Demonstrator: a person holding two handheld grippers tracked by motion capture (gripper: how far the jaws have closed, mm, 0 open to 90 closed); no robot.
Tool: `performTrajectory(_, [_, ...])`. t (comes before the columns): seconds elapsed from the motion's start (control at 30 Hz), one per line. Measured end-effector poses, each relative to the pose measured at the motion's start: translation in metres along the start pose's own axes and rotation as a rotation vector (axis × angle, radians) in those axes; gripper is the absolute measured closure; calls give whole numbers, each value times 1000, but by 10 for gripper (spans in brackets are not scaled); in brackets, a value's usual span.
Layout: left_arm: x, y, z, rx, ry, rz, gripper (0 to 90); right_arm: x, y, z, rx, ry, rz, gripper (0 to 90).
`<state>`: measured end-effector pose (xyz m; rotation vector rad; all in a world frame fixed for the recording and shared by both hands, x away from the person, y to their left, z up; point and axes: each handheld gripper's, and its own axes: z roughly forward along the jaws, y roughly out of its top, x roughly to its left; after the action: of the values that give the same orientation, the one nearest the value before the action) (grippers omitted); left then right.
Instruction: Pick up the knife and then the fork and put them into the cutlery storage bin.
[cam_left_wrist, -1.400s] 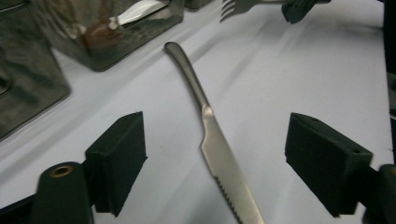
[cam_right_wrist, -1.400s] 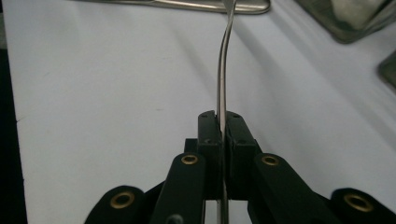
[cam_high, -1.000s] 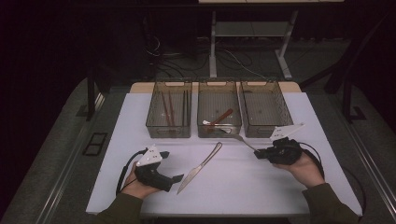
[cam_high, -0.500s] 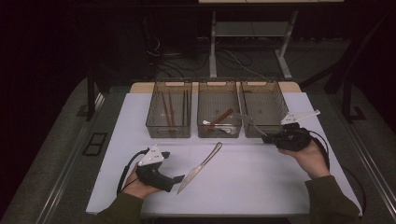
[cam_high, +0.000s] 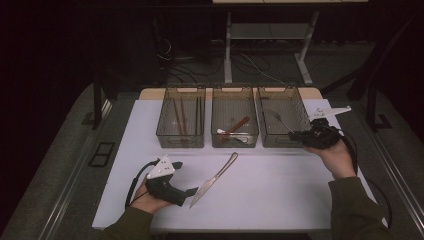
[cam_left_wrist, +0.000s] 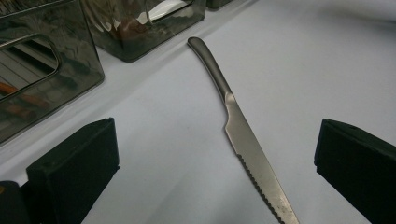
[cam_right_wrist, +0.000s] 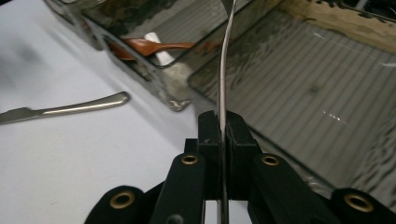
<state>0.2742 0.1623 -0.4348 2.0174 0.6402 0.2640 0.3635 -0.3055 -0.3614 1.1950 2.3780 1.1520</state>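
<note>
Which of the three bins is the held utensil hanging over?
The rightmost bin, nearest the right claw. The metal utensil clamped in that claw reaches over it; the middle bin and left bin have nothing held above them.

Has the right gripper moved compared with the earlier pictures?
Yes. The right gripper, shut on the fork, moved up and away from the person, now over the right bin.

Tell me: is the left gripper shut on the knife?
No, the left gripper has its jaws wide apart, with the knife lying flat between them.
</note>
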Motion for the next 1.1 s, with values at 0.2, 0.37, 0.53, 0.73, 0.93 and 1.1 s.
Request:
performTrajectory(0.2, [-1, 0, 0, -2, -10, 2, 0, -14, 10, 2, 20, -36, 25, 866])
performTrajectory(0.37, [-1, 0, 0, -5, -11, 1, 0, -25, 17, 7, 25, -55, 53, 866])
performTrajectory(0.53, [-1, 0, 0, -17, -22, -3, 0, -35, 27, 12, 37, -88, 57, 866])
performTrajectory(0.73, [-1, 0, 0, -14, -24, -1, 0, -46, 36, 23, 68, -128, 57, 866])
performTrajectory(0.93, [-2, 0, 2, -9, -33, 9, 0, -56, 39, 39, 97, -147, 69, 866])
performTrajectory(1.1, [-2, 0, 2, -11, -37, 7, 0, -60, 35, 53, 147, -158, 78, 863])
